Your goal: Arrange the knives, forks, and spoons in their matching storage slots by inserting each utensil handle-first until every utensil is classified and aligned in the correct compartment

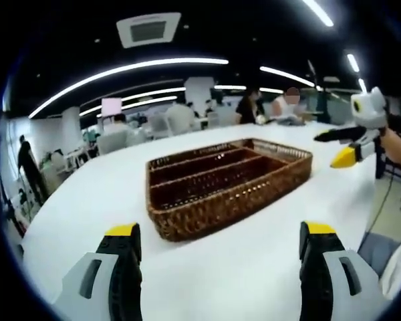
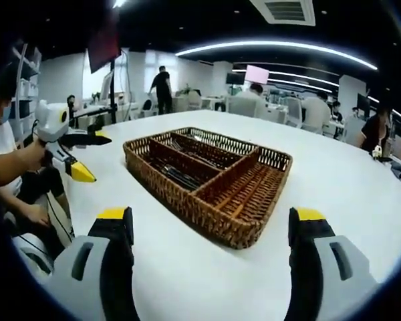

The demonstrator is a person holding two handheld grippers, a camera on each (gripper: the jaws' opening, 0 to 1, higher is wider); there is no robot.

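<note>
Now | brown wicker tray (image 2: 240, 231) | utensils (image 2: 180, 175) in left compartments

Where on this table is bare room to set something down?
White table is bare between the wicker tray and both open grippers, also beyond the tray. Tray compartments are crowded: dark utensils lie inside.

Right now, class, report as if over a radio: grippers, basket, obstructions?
Left gripper open, empty. Right gripper open, empty. Brown woven wicker divided basket on white table, dark utensils lying inside. Nothing between grippers and basket.
</note>
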